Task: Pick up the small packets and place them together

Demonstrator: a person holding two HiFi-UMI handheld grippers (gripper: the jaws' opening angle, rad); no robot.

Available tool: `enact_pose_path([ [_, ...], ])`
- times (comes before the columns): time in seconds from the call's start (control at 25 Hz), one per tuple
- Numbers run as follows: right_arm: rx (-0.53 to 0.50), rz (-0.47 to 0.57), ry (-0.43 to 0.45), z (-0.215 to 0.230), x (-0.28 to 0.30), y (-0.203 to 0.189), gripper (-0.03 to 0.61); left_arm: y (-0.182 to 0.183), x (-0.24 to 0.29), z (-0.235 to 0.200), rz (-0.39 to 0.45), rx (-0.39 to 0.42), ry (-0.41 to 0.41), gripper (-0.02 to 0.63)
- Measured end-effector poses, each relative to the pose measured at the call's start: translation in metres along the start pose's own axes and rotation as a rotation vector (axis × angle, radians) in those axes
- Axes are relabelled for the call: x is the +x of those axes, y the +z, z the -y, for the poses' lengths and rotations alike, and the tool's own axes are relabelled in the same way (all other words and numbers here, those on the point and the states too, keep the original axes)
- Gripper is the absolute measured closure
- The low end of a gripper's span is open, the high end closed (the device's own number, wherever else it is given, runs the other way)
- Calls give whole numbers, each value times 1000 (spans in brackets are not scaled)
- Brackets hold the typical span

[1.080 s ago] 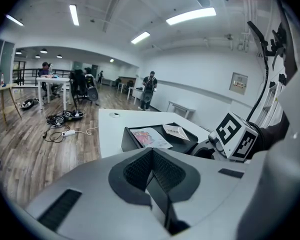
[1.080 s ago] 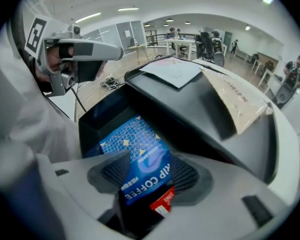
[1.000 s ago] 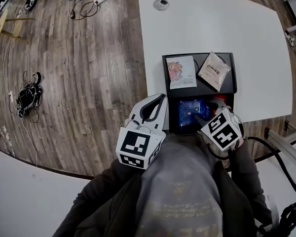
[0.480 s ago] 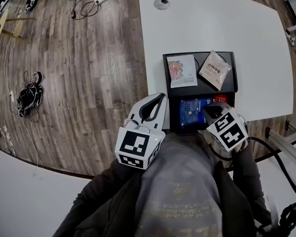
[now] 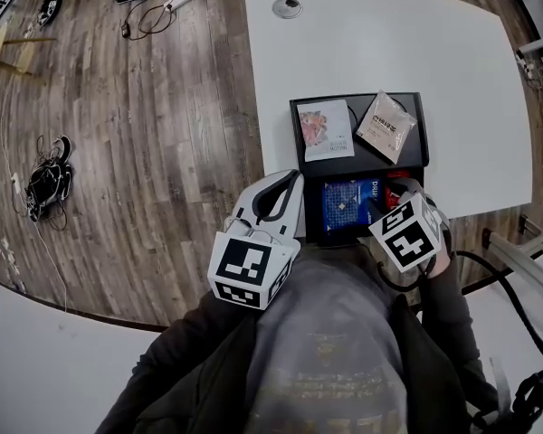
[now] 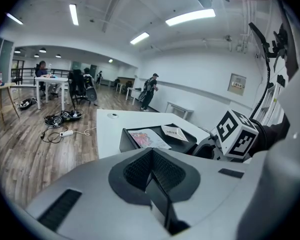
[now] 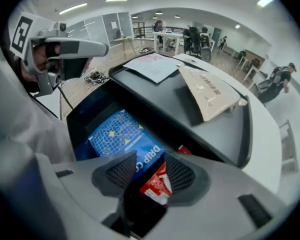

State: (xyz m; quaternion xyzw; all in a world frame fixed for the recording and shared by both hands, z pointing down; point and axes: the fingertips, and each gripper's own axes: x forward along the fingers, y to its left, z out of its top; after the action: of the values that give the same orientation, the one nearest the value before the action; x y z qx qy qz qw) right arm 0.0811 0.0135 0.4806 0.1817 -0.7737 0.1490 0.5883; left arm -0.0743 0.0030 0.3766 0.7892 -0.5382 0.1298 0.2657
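Mid-pick on the red packet (image 7: pixel 157 184), by the look of it. Reaches down at the lower right of the head view with the right gripper (image 5: pixel 394 204) into the near, lower compartment of the black tray (image 5: pixel 366 159) on the white table (image 5: pixel 389 43). Has just been opening those jaws; stands now roughly half apart, with a corner of the red packet in the gap, close by the right-hand pad but, as far as can be told, not pinched. Straddles also the edge of the blue packet (image 7: pixel 115 134), flat at centre left of the right gripper view. Holds the left gripper (image 6: pixel 152 169) shut on nothing, pads meeting, off the tray's left edge at lower centre of the head view. Shows two more on the tray's upper shelf, at upper centre of the head view: a pink-printed packet (image 5: pixel 324 130) and a beige packet (image 5: pixel 386 126), side by side, not touching. Judged: nothing lifted yet. Calls next for settling the jaws over the red packet alone, clear of the blue one, closing until both pads bite, then lifting out past the shelf edge and setting it beside the others. Risks dragging the blue packet along, or slipping off the glossy corner.
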Motion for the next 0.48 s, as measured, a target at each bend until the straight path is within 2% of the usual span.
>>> enact_pose_path([
  [0.12,-9,-21,26,1,5,3,349,1,0,1,0,0,-4,611],
  [0.32,-83,-21,66,-8,7,10,339,-1,1,-4,-6,-13,-3,611],
  [0.36,-66,7,101,-14,8,13,383,-1,1,-5,-8,-16,-3,611],
  [0.48,32,97,160,-16,8,19,430,-3,1,-6,-11,-24,-2,611],
])
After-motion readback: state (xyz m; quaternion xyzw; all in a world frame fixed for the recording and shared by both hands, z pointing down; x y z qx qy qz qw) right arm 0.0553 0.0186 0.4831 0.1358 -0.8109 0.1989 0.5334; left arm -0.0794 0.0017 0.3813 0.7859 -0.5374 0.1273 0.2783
